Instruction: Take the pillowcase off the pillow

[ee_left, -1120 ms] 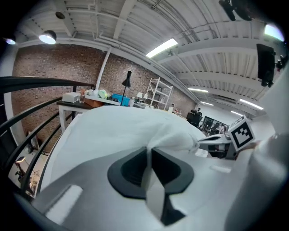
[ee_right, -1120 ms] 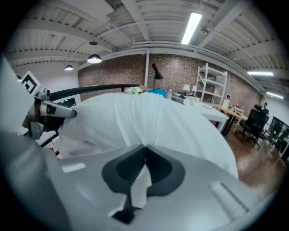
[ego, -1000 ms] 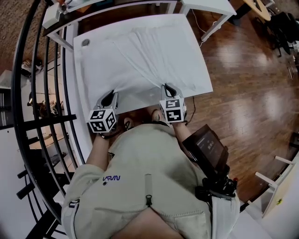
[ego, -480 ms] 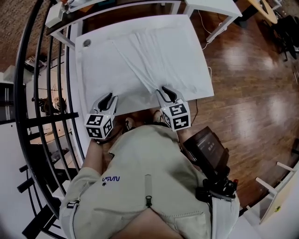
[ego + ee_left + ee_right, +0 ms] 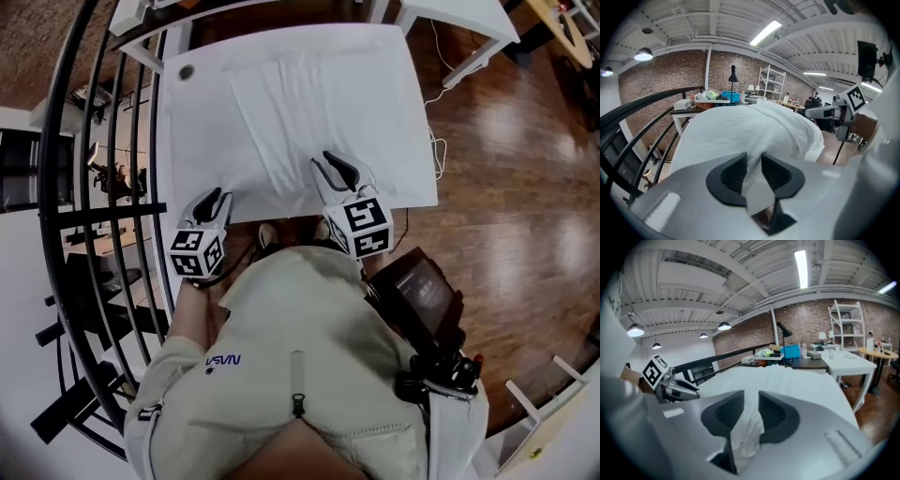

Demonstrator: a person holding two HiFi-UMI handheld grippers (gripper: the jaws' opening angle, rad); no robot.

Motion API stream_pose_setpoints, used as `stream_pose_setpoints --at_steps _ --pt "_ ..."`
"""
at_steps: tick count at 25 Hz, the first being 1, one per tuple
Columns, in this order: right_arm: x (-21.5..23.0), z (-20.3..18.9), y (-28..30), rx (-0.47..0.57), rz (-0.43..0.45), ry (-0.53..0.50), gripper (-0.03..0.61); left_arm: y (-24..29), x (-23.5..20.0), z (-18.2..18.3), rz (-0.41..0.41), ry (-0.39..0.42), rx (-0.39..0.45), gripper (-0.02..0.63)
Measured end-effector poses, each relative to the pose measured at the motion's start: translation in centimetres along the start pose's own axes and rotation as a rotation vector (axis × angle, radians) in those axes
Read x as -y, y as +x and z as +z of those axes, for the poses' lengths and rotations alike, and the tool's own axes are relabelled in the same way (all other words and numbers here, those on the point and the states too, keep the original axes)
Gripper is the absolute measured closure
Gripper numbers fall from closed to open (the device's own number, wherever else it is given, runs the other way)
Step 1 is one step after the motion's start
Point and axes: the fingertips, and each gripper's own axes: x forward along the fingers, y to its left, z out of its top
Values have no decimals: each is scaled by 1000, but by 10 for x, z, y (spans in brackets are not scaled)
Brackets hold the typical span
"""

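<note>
1. Both grippers work the near edge of the white fabric pillowcase (image 5: 309, 112), which lies flat and creased on the white rectangular table (image 5: 199, 131), directly in front of the person.
2. The right gripper (image 5: 751, 404) has just been opening its jaws, yet a bunched rope of the pillowcase fills the gap and both pads press on it. The cloth runs taut from the table up into the grip.
3. The left gripper (image 5: 752, 165) has likewise just been opening. A flat fold of the same white cloth sits between its pads and appears pinched, though the wide-angle view makes the contact hard to confirm.
4. Progress looks early: the near hem is lifted on the right side, but no bare pillow shows anywhere, so the pillow is judged to be wholly inside.
5. Nearly everything is left to do: opening the hem, holding the pillow back, and drawing the case clear.
</note>
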Motion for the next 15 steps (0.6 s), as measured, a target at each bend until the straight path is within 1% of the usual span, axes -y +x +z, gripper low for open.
stream_pose_setpoints --at_steps 3,6,11,15 --pt "1 7 19 20 20 -33 483 -7 -5 1 42 -1 9 506" --pt "-3 11 37 29 32 -38 483 -19 -11 10 68 1 57 518" --pt "-4 15 42 43 11 -36 483 -22 -7 44 61 81 130 518" --pt "7 26 43 49 -38 -47 483 5 -10 88 16 123 204 515"
